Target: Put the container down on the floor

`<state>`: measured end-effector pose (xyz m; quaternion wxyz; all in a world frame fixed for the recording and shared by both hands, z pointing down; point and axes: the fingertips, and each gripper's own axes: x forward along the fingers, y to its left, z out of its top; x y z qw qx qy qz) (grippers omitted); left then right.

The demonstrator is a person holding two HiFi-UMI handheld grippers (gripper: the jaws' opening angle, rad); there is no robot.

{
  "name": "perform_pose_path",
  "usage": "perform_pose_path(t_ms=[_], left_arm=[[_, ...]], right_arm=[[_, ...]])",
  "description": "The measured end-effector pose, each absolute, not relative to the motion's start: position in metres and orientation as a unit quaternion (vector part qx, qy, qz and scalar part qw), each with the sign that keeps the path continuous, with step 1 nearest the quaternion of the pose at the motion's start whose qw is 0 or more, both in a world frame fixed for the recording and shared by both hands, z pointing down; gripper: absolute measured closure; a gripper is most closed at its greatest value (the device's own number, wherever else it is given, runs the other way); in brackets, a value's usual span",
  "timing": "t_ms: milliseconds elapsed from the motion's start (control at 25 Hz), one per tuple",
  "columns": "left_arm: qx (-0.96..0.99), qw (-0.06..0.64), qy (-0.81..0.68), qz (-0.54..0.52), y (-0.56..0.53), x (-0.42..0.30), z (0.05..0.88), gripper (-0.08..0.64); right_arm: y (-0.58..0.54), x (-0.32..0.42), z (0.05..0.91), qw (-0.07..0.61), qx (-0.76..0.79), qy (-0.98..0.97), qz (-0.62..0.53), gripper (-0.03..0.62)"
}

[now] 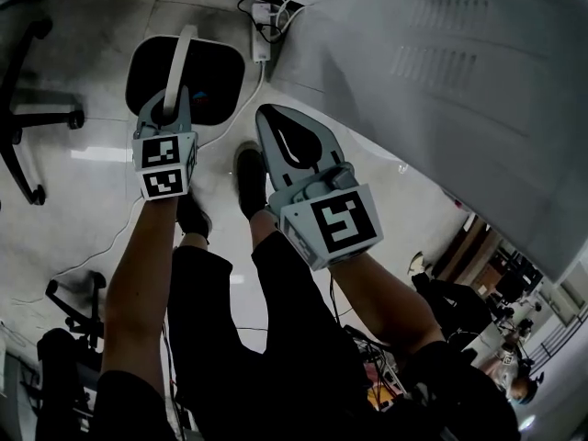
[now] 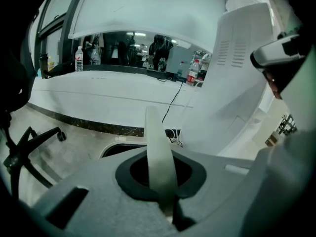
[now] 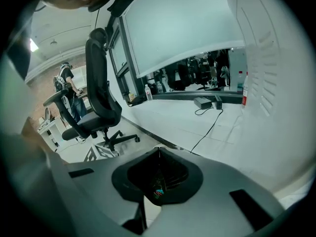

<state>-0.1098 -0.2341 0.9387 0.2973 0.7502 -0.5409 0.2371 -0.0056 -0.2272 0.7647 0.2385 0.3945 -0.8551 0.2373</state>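
The container is a round black bin with a pale rim and an arched white handle. In the head view it sits far below me, over the pale floor. My left gripper is shut on the handle, which rises out between its jaws. In the left gripper view the handle runs up through the closed jaws, and a piece of the container's rim shows behind. I cannot tell whether the bin touches the floor. My right gripper hovers to the right of the bin, shut and empty, its fingertips touching.
A large white panel slopes along the right. A power strip with cables lies beyond the bin. An office chair's base stands at left, and a black office chair shows in the right gripper view. The person's shoes stand just behind the bin.
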Motion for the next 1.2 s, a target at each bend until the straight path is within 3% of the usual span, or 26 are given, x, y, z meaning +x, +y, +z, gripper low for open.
perform_pose_path(t_ms=[880, 1040, 1200], left_arm=[[0.741, 0.315, -0.529, 0.269, -0.181, -0.119, 0.951, 0.540], [0.732, 0.325, -0.524, 0.289, -0.168, -0.121, 0.958, 0.425], [0.722, 0.334, -0.529, 0.294, -0.162, -0.128, 0.959, 0.414]], right_arm=[[-0.199, -0.018, 0.767, 0.249, 0.359, -0.864, 0.249, 0.584], [-0.197, -0.015, 0.768, 0.251, 0.361, -0.862, 0.254, 0.584], [-0.196, -0.017, 0.767, 0.249, 0.354, -0.865, 0.253, 0.584]])
